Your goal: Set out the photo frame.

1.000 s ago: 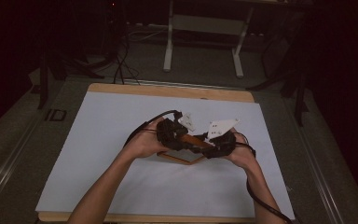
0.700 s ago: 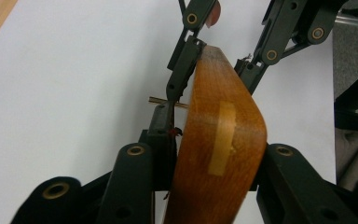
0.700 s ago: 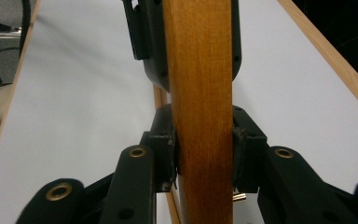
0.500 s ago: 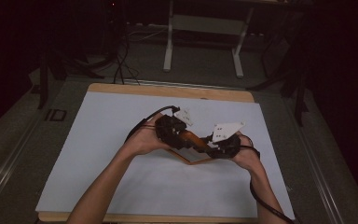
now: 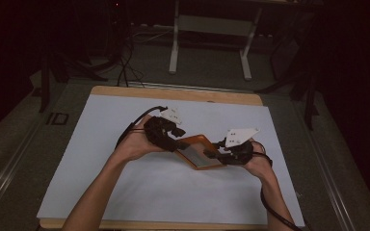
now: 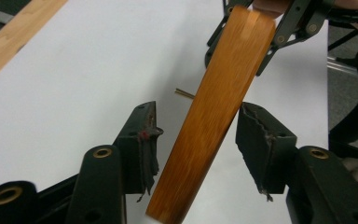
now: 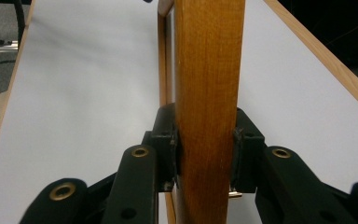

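Note:
An orange-brown wooden frame (image 5: 200, 151) with a grey panel hangs just above the white sheet, between both hands. My right gripper (image 5: 219, 154) is shut on its right end; in the right gripper view the pads (image 7: 168, 142) press both sides of the frame's edge (image 7: 207, 93), having closed in on it. My left gripper (image 5: 173, 139) is at the frame's left end. Its jaws have just been opening: the left gripper view shows the frame (image 6: 214, 116) between the fingers (image 6: 144, 135), with a gap on each side. The right gripper (image 6: 279, 32) shows at the frame's far end.
A white sheet (image 5: 125, 192) covers the wooden-edged table (image 5: 173, 91). A thin yellowish sliver (image 6: 184, 93) lies on the sheet under the frame. Beyond the table, cables (image 5: 125, 57) trail on the dark floor beside a white stand (image 5: 212, 29).
The left gripper's jaws have opened off the frame and that hand has slid to the left. More of the frame now shows between the two hands. The right hand has stayed put.

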